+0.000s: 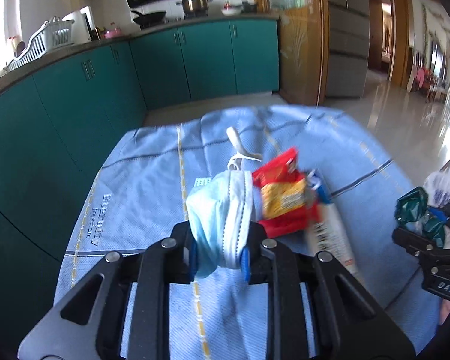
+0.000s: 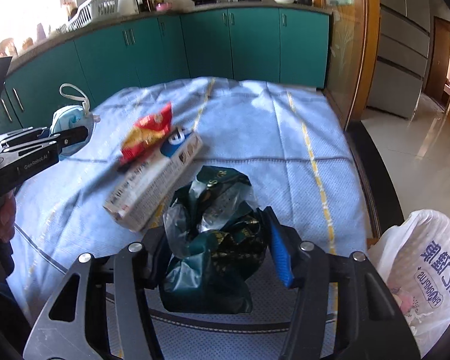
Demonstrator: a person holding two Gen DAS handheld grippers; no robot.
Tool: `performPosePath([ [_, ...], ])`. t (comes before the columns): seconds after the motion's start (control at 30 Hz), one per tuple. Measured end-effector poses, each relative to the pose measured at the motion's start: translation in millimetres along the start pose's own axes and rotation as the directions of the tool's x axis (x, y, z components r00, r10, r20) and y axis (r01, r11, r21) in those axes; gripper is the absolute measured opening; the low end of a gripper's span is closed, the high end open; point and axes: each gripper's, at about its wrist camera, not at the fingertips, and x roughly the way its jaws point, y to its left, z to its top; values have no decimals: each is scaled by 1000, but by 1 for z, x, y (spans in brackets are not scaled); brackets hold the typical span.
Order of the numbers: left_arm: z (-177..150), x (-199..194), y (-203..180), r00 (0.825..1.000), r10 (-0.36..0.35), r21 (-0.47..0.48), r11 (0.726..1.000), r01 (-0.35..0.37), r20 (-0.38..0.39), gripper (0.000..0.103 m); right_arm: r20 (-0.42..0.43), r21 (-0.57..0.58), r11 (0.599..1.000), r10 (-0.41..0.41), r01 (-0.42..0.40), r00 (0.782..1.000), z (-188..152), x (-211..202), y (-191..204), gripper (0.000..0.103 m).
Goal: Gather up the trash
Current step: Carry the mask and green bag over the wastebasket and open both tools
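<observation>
A pale blue face mask (image 1: pixel 219 210) with white ear loops is pinched between the blue pads of my left gripper (image 1: pixel 219 259), which is shut on it just above the blue tablecloth (image 1: pixel 135 186). The right wrist view shows the same mask (image 2: pixel 66 120) in the left gripper (image 2: pixel 72 135) at far left. A crumpled dark green wrapper (image 2: pixel 213 240) fills my right gripper (image 2: pixel 219 249), whose fingers close on its sides. A red and yellow snack packet (image 2: pixel 147 135) lies partly on a long white carton (image 2: pixel 156 186) mid-table.
A white plastic bag (image 2: pixel 429 285) with blue print hangs at the table's right edge. Teal cabinets (image 2: pixel 255 45) run behind the table, with a wooden glass door (image 2: pixel 345 45) and tiled floor (image 2: pixel 420 150) to the right.
</observation>
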Motion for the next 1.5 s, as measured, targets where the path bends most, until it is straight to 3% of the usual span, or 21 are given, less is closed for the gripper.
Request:
performPosePath([
  [0.2,8,-29,-25,995,-65,-4,998,65,73,22,68,57,997,-58,54,996,-1,-31,-29,56],
  [0.43,11,-44,-86,983,-167,68,984,162,81,22,88,165,974,-172,156,981,-13,-69,-91,56],
  [0.57,6,-51,-128,968,-243,116,965,235,60,22,79,206,945,-274,253,959,-31,-92,-125,56],
  [0.77,-9,-49,-207,925,-379,179,909,378,-30,22,36,302,893,-360,333,932,-62,-119,-179,56],
  [1.0,-36,-38,-290,892,-437,283,846,451,-116,22,-9,386,849,-388,362,921,-80,-140,-222,57],
  [1.17,-51,-17,-324,865,-470,308,809,501,-174,22,-25,404,838,-390,366,921,-84,-143,-235,57],
  [1.23,-51,-7,-327,819,-533,240,784,572,-212,22,-43,405,835,-389,372,920,-85,-140,-235,57],
  [1.3,-50,-6,-329,789,-574,212,761,613,-219,22,-57,407,832,-389,378,919,-86,-138,-236,57],
  [1.4,-51,-9,-335,765,-607,208,737,643,-217,23,-67,408,831,-386,378,920,-89,-139,-237,57],
  [1.47,-52,-8,-339,758,-611,205,731,651,-229,32,-81,406,830,-385,383,919,-90,-137,-237,57],
  [1.5,-53,-10,-341,758,-611,202,732,650,-228,46,-84,407,829,-385,385,919,-90,-137,-238,58],
])
